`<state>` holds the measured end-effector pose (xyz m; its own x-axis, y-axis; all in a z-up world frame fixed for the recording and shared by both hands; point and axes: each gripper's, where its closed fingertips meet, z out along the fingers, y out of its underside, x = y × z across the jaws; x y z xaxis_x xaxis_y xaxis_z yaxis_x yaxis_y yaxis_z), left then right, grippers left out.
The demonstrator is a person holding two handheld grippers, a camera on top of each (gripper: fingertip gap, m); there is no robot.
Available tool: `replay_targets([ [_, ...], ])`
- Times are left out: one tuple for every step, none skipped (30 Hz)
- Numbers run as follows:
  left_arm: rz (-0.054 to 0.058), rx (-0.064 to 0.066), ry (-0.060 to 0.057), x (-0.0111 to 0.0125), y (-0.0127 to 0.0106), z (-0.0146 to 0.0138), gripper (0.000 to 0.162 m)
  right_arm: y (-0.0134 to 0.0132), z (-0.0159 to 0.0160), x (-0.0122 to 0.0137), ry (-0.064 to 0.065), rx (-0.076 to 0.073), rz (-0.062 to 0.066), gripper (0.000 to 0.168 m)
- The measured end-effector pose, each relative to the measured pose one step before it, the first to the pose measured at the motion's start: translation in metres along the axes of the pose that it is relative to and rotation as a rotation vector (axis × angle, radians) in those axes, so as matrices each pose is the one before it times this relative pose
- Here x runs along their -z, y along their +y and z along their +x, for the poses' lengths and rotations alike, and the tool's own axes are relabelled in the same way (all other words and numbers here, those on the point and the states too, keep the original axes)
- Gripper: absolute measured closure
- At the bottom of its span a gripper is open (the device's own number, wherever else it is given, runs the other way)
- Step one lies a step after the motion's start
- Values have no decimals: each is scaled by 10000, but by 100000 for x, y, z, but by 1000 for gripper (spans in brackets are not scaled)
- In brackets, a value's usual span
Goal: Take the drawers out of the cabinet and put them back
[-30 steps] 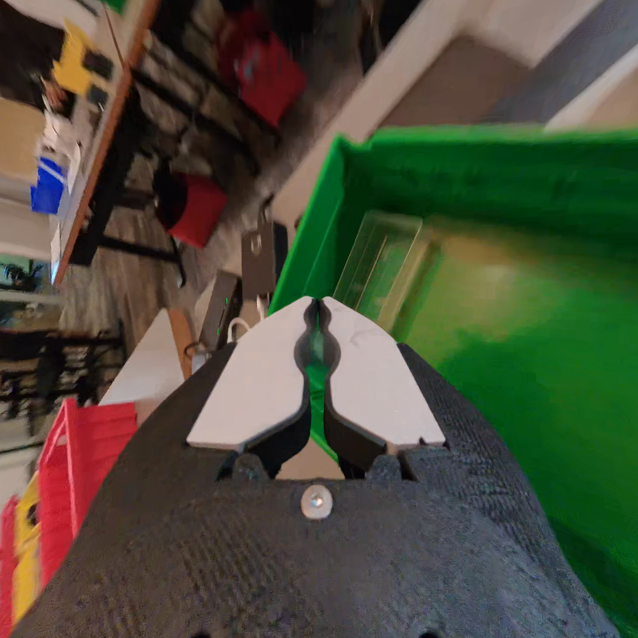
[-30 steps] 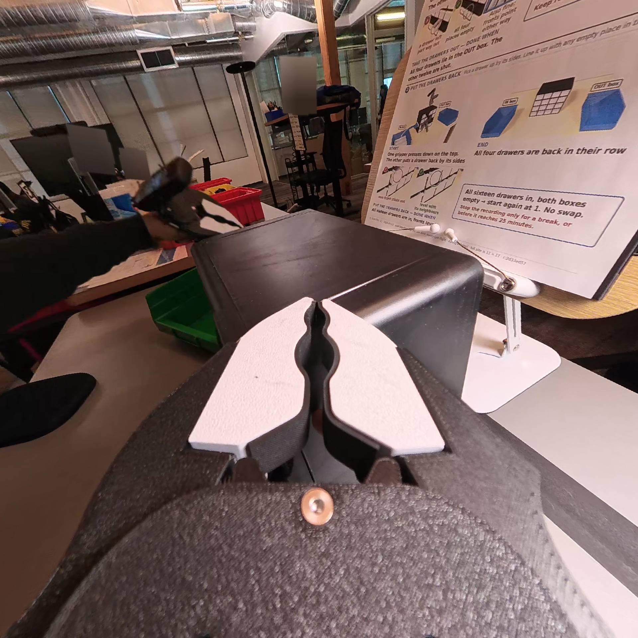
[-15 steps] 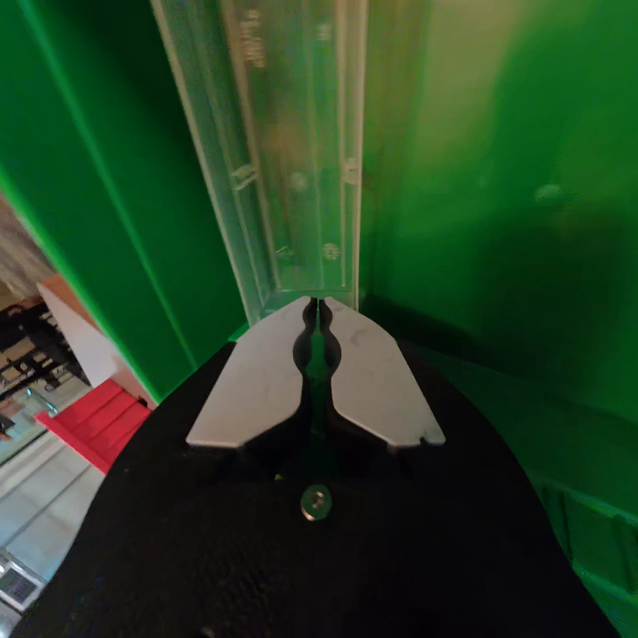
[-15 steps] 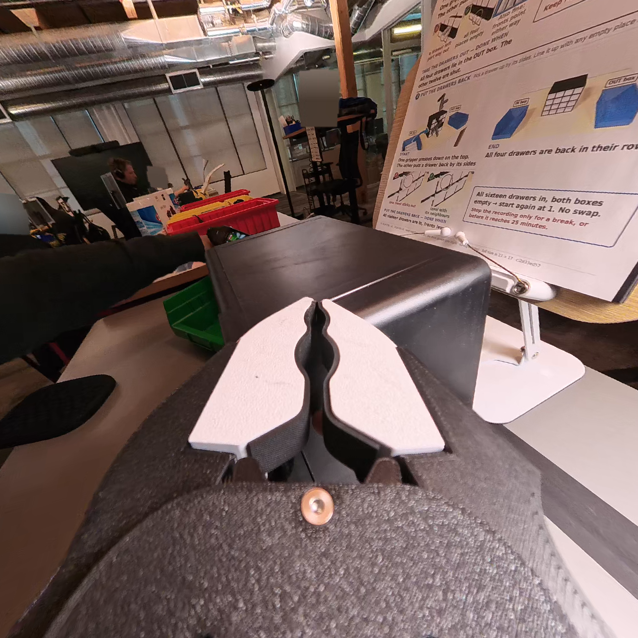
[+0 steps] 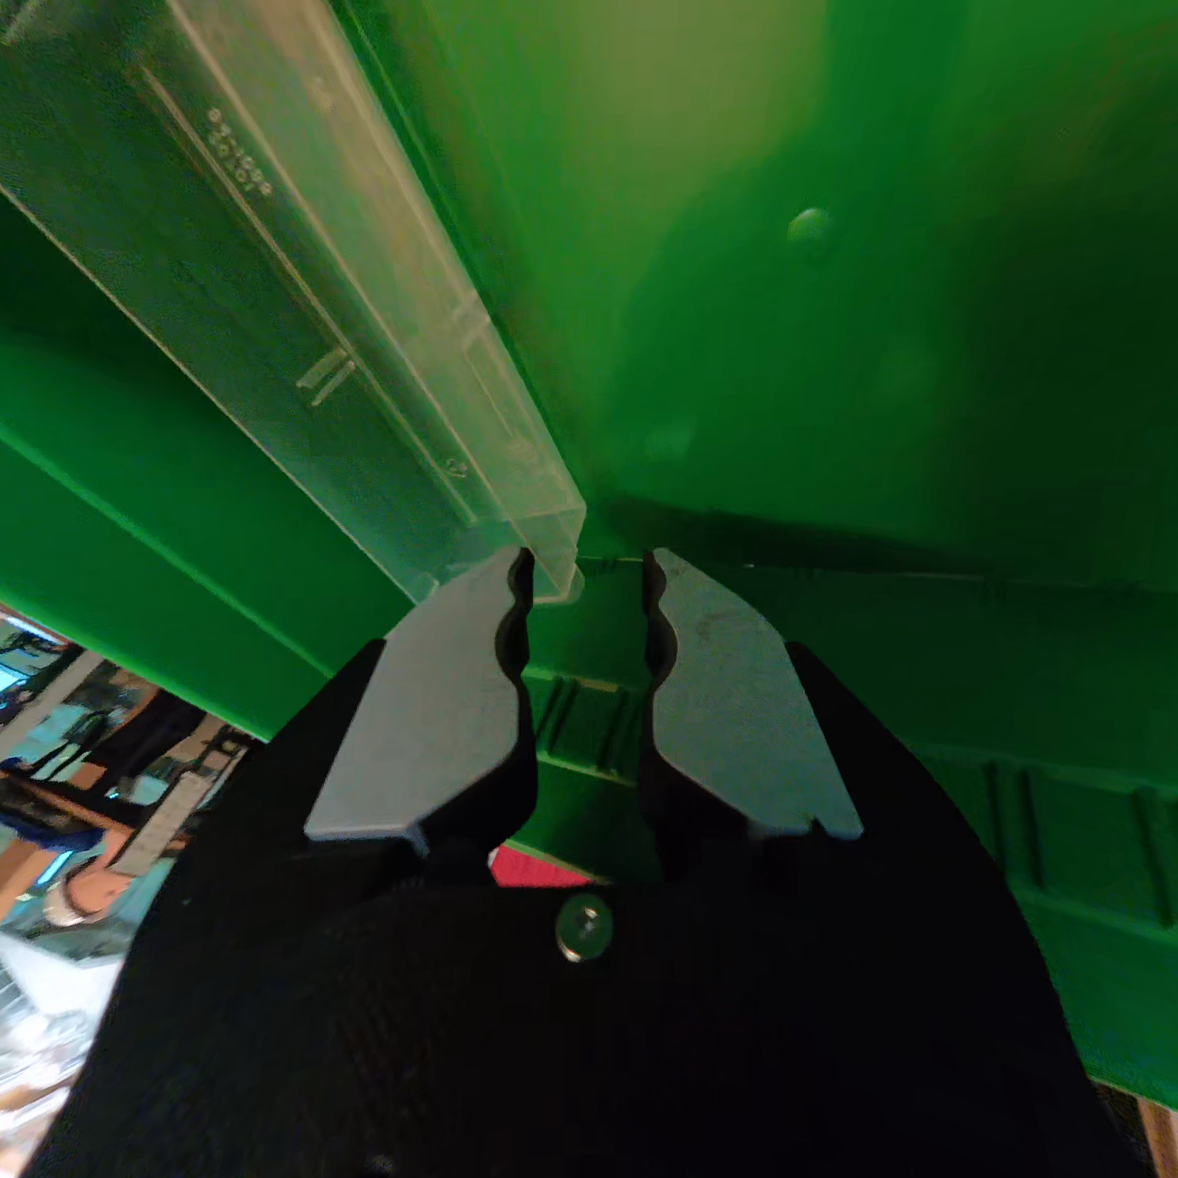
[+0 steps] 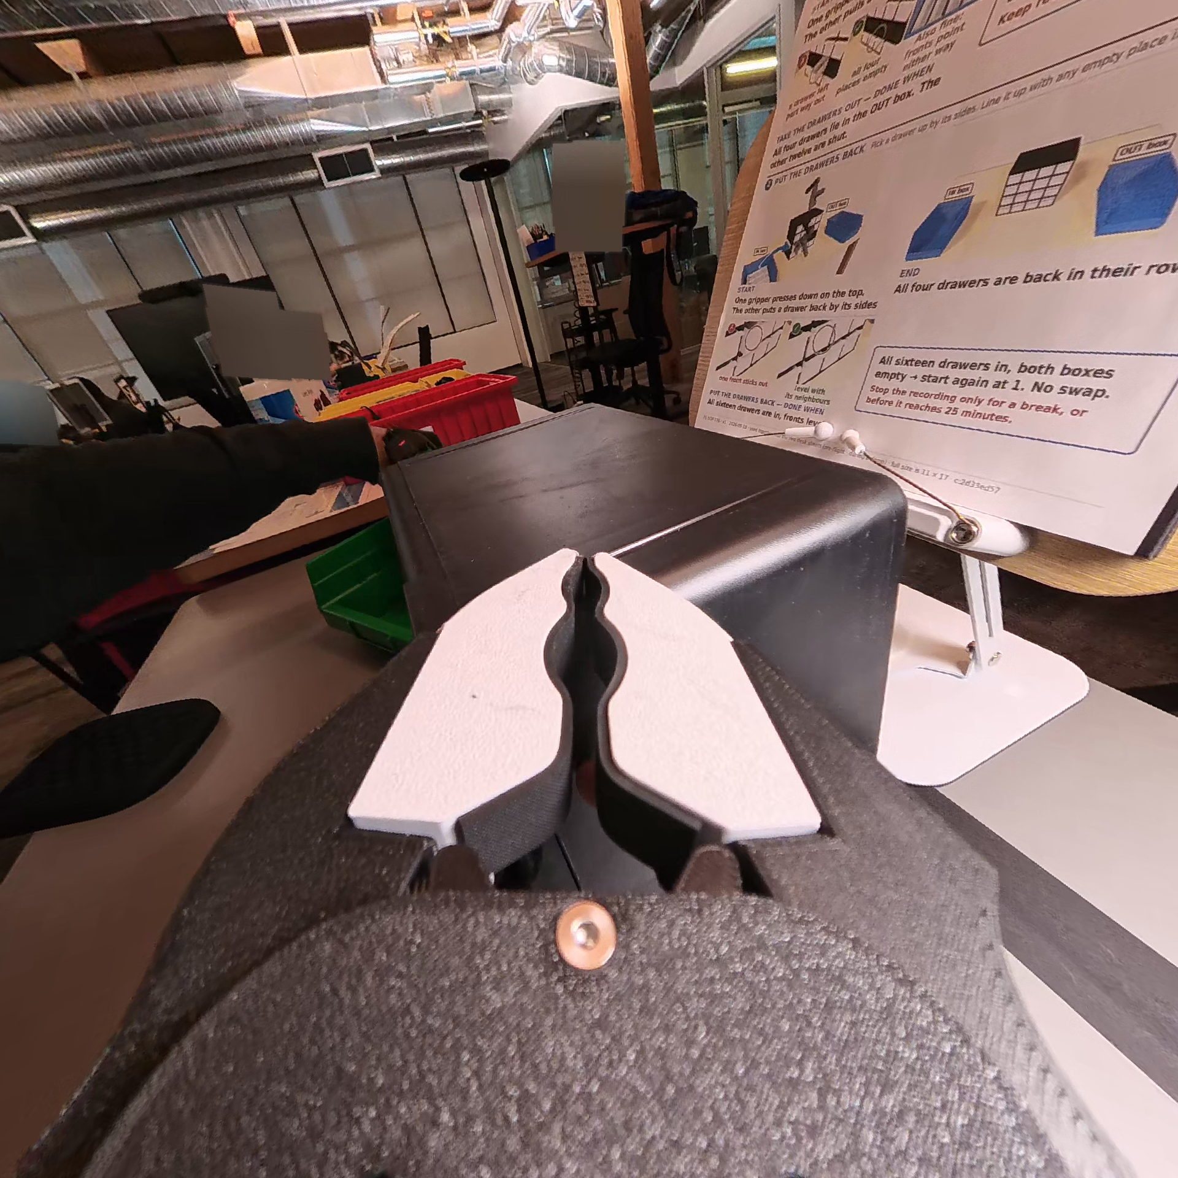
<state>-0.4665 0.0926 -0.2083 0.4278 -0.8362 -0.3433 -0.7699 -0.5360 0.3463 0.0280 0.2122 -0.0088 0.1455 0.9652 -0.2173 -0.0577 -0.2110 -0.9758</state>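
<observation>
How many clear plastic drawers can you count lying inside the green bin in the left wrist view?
1. The clear drawer lies along the left inner wall of the green bin, its near end just ahead of the open left gripper. Others could sit outside this close view.

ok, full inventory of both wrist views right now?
clear drawer: 1, transparent, lying in the green bin along its left wall
green bin: 1, green, left of the cabinet
cabinet: 1, black, on the table in front of the right gripper
instruction board: 1, white printed sheet on a white stand, right of the cabinet
red bins: red, with something yellow, behind the cabinet; count unclear
table: 1, pale
left gripper: 1, white fingers, open, at the drawer's near end
right gripper: 1, white fingers, shut, empty, over the cabinet
sleeve: 1, dark, reaching toward the green bin
</observation>
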Motion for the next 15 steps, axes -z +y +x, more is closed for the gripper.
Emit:
replay_targets([
  [-255, -203, -84, -174, 148, -248, 128, -6, 21, 5, -14, -31, 25, 168],
  [-288, -196, -117, -212, 191, -330, 127, -4, 0, 2, -19, -19, 19, 168],
  [-275, -200, -83, -187, 168, -295, 126, -8, -5, 5, -20, -9, 17, 168],
  [-233, -205, -21, -190, 120, -195, 125, 3, 2, -3, -12, 0, 18, 168],
  [-192, -205, 18, -174, 91, -123, 122, -2, 0, 4, -21, -3, 20, 168],
  [-157, -203, 16, -138, 47, -124, 123, -2, 1, 9, -31, -14, 23, 168],
  [-127, -235, -39, -81, 26, -183, 123, -13, 21, 2, -28, -32, 27, 168],
  [-145, -279, -59, -65, 99, -181, 123, -12, 16, 19, -42, -47, 28, 168],
  [-199, -233, -6, -104, 211, -107, 123, -7, 8, 7, -43, -45, 34, 168],
  [-254, -149, 23, -149, 267, -54, 124, -19, 43, 11, -29, -37, 41, 168],
  [-321, -136, 31, -174, 351, 18, 127, -13, -3, 6, -55, -39, 38, 168],
  [-303, -157, 55, -186, 290, 127, 131, -3, -8, 1, -44, -38, 34, 168],
  [-208, -143, 67, -107, 128, 198, 133, -6, 14, 10, -26, -33, 21, 168],
  [-125, -77, 51, -24, 43, 179, 134, -7, 3, 2, -14, -16, 7, 168],
  [-27, 29, 73, 62, -25, 158, 135, -1, -5, -6, 3, 7, -4, 168],
])
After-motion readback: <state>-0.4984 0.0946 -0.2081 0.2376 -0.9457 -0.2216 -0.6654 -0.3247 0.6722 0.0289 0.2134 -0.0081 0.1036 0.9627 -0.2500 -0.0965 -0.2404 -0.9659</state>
